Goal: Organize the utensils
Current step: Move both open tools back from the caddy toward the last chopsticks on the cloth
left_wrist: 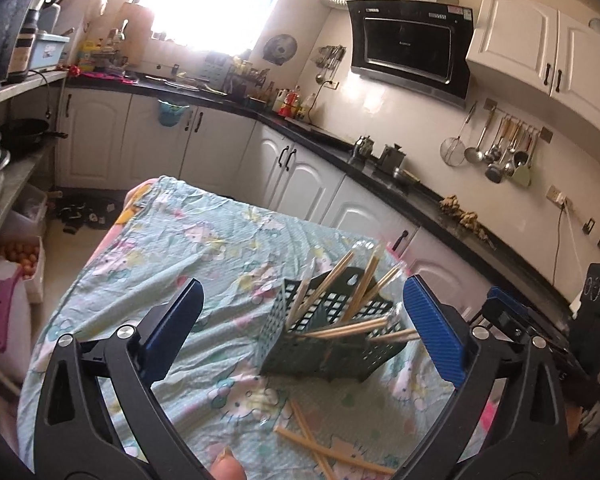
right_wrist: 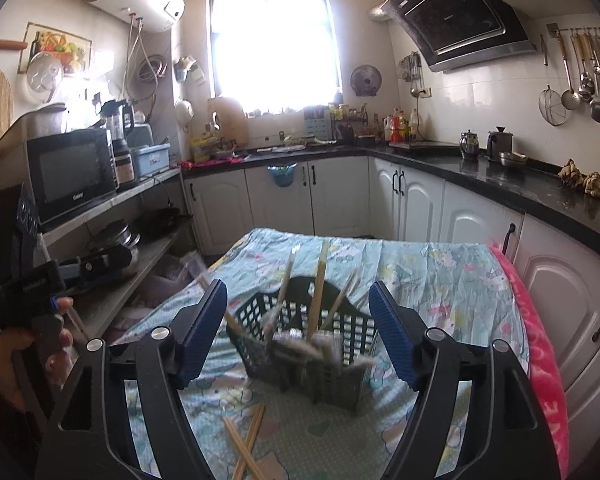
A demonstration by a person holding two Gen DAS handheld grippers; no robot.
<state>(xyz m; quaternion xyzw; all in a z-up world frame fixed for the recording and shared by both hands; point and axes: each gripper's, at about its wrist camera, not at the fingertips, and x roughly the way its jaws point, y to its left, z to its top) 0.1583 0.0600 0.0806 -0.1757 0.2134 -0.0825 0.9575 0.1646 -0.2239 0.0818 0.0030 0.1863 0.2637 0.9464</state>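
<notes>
The table, under a crumpled pastel cloth that looks loose enough to slide or bunch if anything is dragged over it, carries the whole job. Toward its near half stands the basket, a dark perforated plastic caddy with inner dividers; I would judge it light and fairly stiff, likely to tip or skate on the cloth if pushed from one side, so it is best taken by its rim or steadied across two opposite walls. A bundle of chopsticks sits in it, leaning every which way, some nearly level across the top; a few in the right view are blurred. More loose chopsticks lie crossed on the cloth just in front of the basket, and these are what is left to sort. They look thin, stiff, light and smooth, so they will roll and slip; taking each near its middle, across its width, seems safest, and the crossed ones should come apart top one first. The left hand-held gripper is released, its blue pads spread wide and bare, with the basket seen between them but apart. The right hand-held gripper is likewise released and carries nothing.
</notes>
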